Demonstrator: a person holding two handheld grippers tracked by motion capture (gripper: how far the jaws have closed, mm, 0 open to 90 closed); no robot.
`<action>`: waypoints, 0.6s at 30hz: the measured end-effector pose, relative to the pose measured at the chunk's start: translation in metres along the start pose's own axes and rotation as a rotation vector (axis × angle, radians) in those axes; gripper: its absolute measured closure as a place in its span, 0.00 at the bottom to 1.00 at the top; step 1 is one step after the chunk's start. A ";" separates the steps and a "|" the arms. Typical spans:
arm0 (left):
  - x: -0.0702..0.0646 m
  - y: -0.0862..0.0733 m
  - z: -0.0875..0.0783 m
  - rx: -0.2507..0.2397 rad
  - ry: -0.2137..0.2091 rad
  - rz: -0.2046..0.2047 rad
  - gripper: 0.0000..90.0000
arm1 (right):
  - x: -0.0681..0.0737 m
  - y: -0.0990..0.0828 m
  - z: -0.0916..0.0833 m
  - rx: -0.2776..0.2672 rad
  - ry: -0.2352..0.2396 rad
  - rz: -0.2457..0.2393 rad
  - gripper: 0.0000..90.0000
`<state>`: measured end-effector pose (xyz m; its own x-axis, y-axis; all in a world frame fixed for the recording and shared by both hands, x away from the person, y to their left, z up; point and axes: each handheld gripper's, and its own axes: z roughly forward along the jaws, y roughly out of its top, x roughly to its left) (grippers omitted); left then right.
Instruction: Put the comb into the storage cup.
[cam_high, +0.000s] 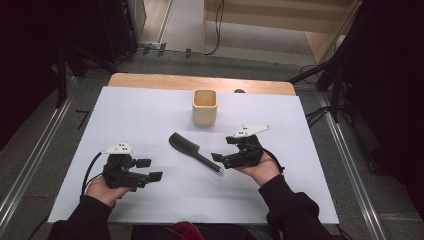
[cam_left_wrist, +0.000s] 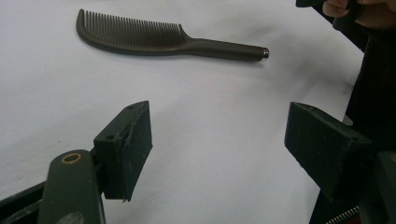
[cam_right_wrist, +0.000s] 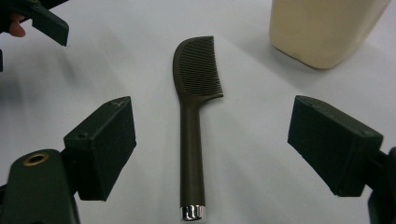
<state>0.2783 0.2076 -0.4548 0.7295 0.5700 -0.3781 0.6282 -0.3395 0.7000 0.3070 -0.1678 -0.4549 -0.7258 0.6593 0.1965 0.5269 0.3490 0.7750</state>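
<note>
A dark comb (cam_high: 192, 151) lay flat on the white sheet (cam_high: 150, 115) that covered the table, near its middle, teeth end toward the far left and handle running toward the near right. Its handle ended in a small silver cap.

The right gripper (cam_high: 217, 158) sat just beside that capped end, held in the person's right hand (cam_high: 260, 169). In the right gripper view its 2 jaws stood wide apart with the handle lying on the sheet between them, and neither pad touched it. From above, the gap between jaw tips and cap was too small to judge, so contact there was uncertain.

The left gripper (cam_high: 150, 170) rested low over the sheet at the near left, well apart from the comb, in the left hand (cam_high: 102, 190). Its jaws were also spread wide with nothing between them.

A cream square cup (cam_high: 204, 107) stood upright beyond the comb, toward the far edge.
</note>
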 end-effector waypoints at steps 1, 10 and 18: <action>0.000 0.000 0.000 0.001 0.000 0.001 0.27 | 0.000 -0.001 0.001 0.001 0.000 -0.002 0.15; 0.001 0.000 0.000 0.003 0.003 0.005 0.27 | 0.006 -0.005 0.008 0.008 0.005 -0.025 0.15; 0.001 0.000 0.000 0.002 0.001 0.003 0.27 | 0.004 -0.010 0.014 0.004 0.008 -0.001 0.16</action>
<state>0.2791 0.2081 -0.4550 0.7311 0.5696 -0.3757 0.6267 -0.3427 0.6999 0.3047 -0.1595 -0.4703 -0.7301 0.6534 0.2003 0.5276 0.3527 0.7728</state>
